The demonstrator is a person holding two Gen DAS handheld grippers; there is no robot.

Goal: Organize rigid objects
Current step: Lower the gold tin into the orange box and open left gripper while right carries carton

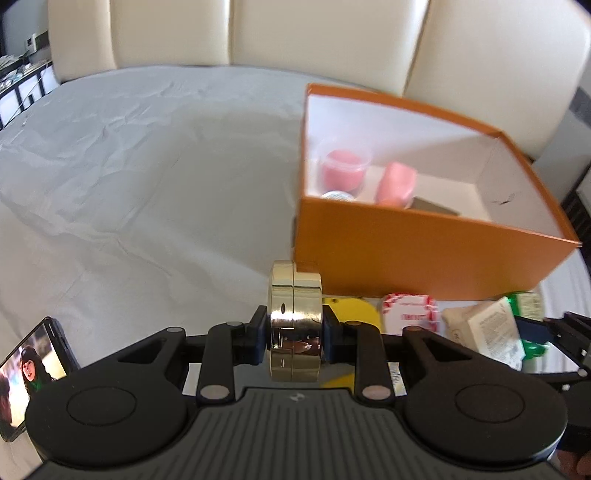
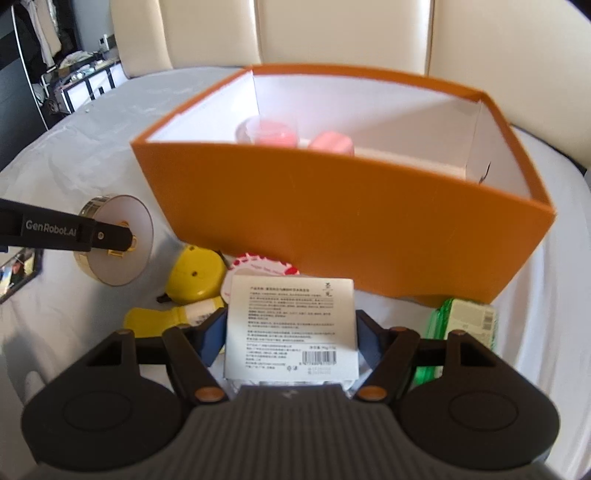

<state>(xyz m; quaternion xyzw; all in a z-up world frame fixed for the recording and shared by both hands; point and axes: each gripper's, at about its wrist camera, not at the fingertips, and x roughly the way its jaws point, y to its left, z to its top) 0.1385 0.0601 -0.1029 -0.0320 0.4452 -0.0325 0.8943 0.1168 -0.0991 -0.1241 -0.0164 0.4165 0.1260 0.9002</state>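
Observation:
My left gripper (image 1: pixel 294 334) is shut on a round gold compact (image 1: pixel 294 314), held on edge just in front of the orange box (image 1: pixel 424 254); from the right wrist the gold compact (image 2: pixel 118 240) shows its pale face with a left finger (image 2: pixel 110 236) across it. My right gripper (image 2: pixel 290 334) is shut on a white printed carton (image 2: pixel 291 325), held before the orange box (image 2: pixel 332 214). Inside the box lie a pink jar (image 1: pixel 341 170) and a pink rounded object (image 1: pixel 396 182).
On the grey cloth (image 1: pixel 129 166) in front of the box lie a yellow round case (image 2: pixel 195 275), a yellow bottle (image 2: pixel 173 319), a red-and-white lid (image 2: pixel 262 264) and a green packet (image 2: pixel 465 325). A phone (image 1: pixel 33 373) stands at the left. Cream chairs (image 1: pixel 295 33) stand behind.

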